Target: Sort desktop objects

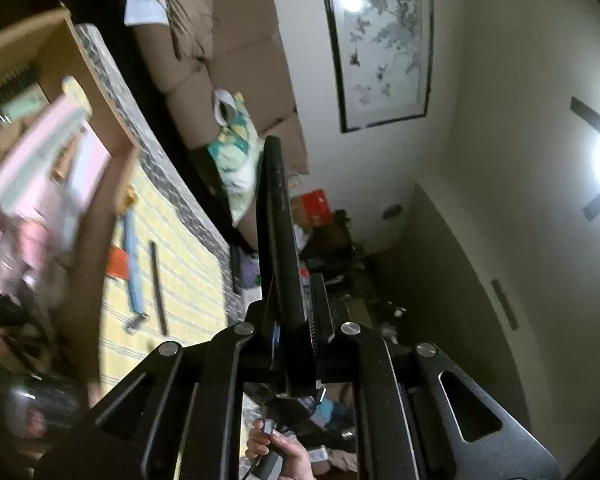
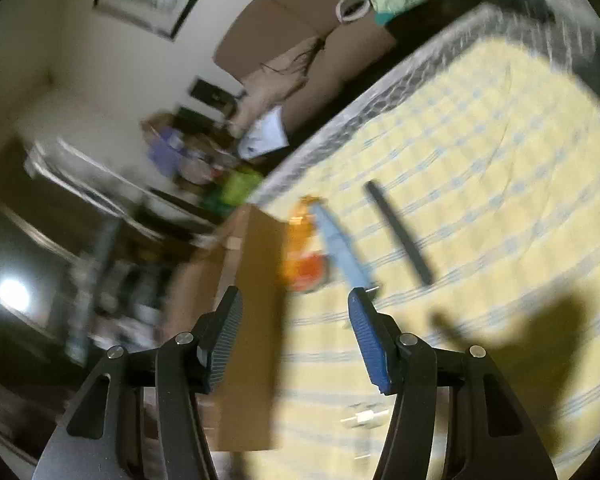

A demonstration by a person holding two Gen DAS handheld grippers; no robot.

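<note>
My left gripper (image 1: 296,292) is shut on a long flat black device (image 1: 278,200) that stands up out of its jaws, lifted off the table. To its left lies a yellow checked cloth (image 1: 180,248) with a blue tool (image 1: 134,264), a thin black stick (image 1: 158,288) and an orange item (image 1: 118,262). My right gripper (image 2: 294,292) hangs open over the cloth (image 2: 480,200) with nothing between its blue pads (image 2: 370,344). Ahead of it lie the blue tool (image 2: 340,248), the orange item (image 2: 304,260) and the black stick (image 2: 400,232).
An open cardboard box (image 1: 96,92) with blurred pink and green things sits at the cloth's left; its wall (image 2: 252,300) stands right behind my right fingers. A small white plug (image 2: 364,418) lies near. A brown sofa (image 1: 236,52) stands beyond the table. A hand (image 1: 284,452) shows below.
</note>
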